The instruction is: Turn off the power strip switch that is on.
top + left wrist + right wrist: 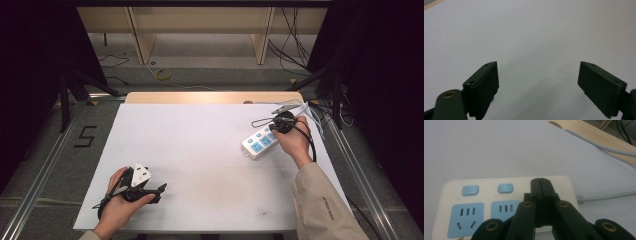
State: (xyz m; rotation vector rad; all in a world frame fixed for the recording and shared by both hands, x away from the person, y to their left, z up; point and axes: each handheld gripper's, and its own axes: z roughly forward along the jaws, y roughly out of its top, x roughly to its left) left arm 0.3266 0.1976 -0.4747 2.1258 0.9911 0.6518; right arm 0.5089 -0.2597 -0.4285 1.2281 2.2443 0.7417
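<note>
On the white table, toward its far right: white power strip with blue sockets, long axis slanting from near-left to far-right. Right gripper clenched empty, tips pressed together directly over the strip's cord end, beside two blue switches. Left gripper released, jaws wide, resting near the front left, well apart from the strip.
</note>
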